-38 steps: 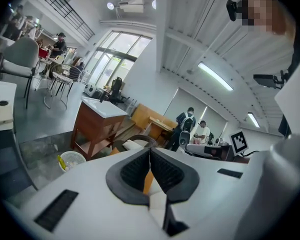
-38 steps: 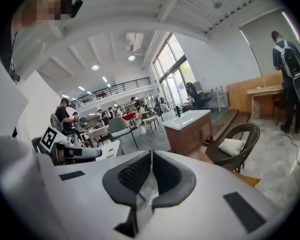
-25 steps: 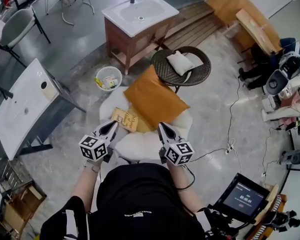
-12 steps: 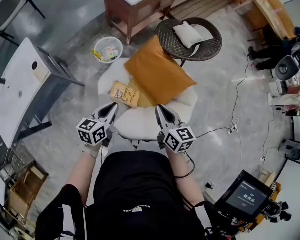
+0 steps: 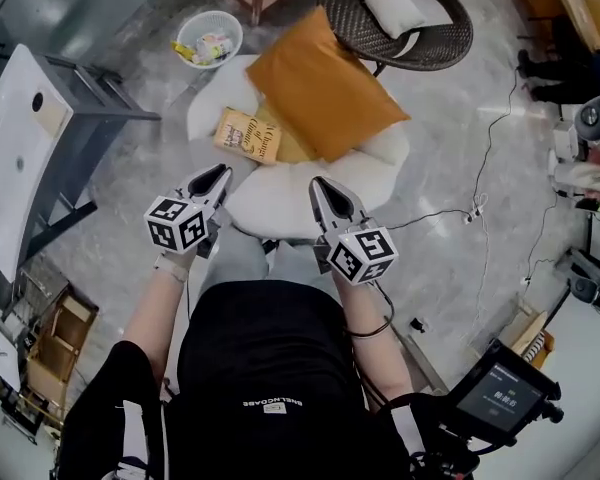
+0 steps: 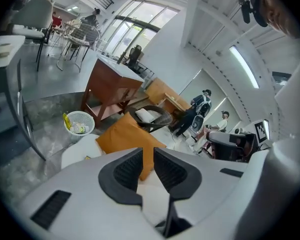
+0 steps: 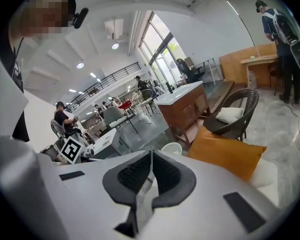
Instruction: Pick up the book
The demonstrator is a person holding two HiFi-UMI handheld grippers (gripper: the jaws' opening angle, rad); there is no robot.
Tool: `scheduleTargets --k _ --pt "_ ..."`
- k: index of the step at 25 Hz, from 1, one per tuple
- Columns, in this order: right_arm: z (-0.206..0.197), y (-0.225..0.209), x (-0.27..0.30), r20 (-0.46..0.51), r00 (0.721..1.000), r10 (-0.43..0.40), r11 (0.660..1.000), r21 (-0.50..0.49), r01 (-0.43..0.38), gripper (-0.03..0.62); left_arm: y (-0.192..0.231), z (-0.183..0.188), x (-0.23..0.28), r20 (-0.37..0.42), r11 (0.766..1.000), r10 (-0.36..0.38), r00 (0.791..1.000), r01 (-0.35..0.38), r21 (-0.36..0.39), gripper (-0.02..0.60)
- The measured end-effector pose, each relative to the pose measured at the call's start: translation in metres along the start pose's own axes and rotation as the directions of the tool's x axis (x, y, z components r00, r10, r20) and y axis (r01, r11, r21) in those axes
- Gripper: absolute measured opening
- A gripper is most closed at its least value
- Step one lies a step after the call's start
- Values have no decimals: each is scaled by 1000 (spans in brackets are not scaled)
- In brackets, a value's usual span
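Observation:
The book has a yellow cover and lies flat on a white padded seat, tucked against an orange cushion. My left gripper hovers just short of the book's near side. Its jaws are opening, with a narrow gap and nothing between the pads. My right gripper hangs over the seat's front right, empty, and its jaws look shut. In the left gripper view the gripper body hides most of the book; the cushion shows beyond the left gripper. The right gripper view shows the right gripper and the cushion.
A wicker chair holding a white pillow stands behind the seat. A white wastebasket sits at the back left. A white table is on the left, a cable crosses the floor at right, and a monitor is at bottom right.
Both grippers have sunk toward the seat's front edge. The head view has tipped down, so the seat, book and cushion now sit higher in the picture.

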State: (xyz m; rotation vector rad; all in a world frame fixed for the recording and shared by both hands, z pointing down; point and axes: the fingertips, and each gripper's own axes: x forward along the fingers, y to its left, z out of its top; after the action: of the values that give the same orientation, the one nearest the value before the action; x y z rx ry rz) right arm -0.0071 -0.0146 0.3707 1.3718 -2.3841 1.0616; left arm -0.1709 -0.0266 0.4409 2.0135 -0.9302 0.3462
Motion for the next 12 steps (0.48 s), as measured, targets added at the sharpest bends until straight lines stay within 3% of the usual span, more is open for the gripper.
scheduleTargets --k 12 --pt "-41 -46 51 -55 998 -22 997 71 26 28 80 -51 68 -110 993 46 993 -57 -101 135"
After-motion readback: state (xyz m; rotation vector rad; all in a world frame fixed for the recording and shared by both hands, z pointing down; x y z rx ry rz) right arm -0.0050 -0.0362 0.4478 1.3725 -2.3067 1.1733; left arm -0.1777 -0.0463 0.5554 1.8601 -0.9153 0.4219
